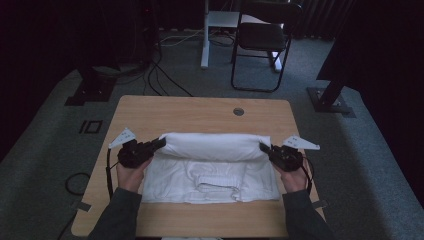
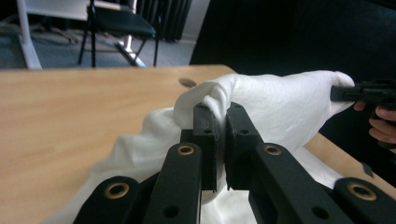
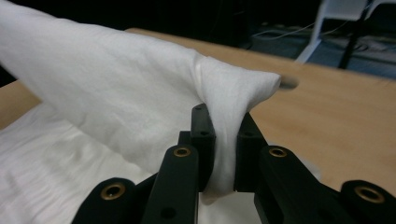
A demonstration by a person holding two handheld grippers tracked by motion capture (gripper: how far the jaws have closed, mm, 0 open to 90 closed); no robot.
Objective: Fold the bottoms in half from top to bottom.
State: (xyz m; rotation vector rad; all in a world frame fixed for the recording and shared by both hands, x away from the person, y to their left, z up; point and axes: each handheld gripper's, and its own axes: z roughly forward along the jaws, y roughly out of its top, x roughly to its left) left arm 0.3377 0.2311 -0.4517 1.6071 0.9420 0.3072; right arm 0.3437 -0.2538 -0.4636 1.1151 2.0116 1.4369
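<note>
Your left gripper (image 1: 161,143) clamped left end of white folded cloth garment (image 1: 215,165); your right gripper (image 1: 263,148) clamped right end. Far edge hung raised, stretched between both grippers; rest lay on light wooden table (image 1: 200,112), near front edge. No readable writing or labels seen.

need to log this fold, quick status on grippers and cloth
Left gripper and right gripper both shut on white cloth. Far edge lifted off table, rest lying flat. Nothing in the way.
</note>
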